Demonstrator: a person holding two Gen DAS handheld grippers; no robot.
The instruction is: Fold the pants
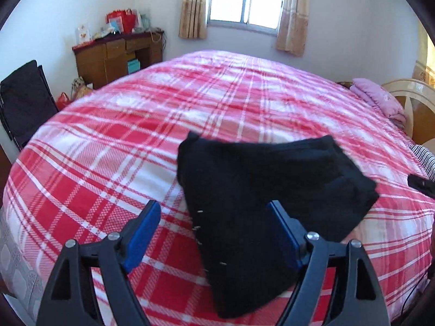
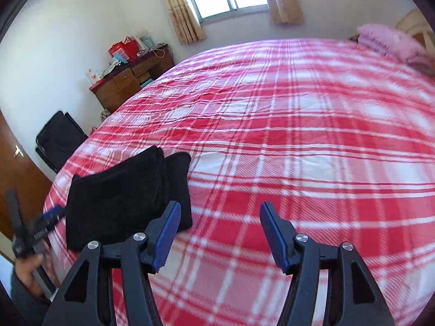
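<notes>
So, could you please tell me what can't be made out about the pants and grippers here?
- Black pants: left wrist view, near end hidden behind the open left gripper; fold layers lost in darkness.
- Right gripper, open: bedspread beneath is motion-blurred.
- Desk items: too small.

Bed (image 1: 114, 146) under my jaws, red-and-white plaid cover.
Folded black pants (image 1: 261, 195) lie on it near the front edge; pink bedding (image 1: 378, 97) and a striped cloth (image 1: 424, 157) at far right.

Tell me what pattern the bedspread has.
Red, pink and white plaid on the bedspread, clearest in the right wrist view.
</notes>
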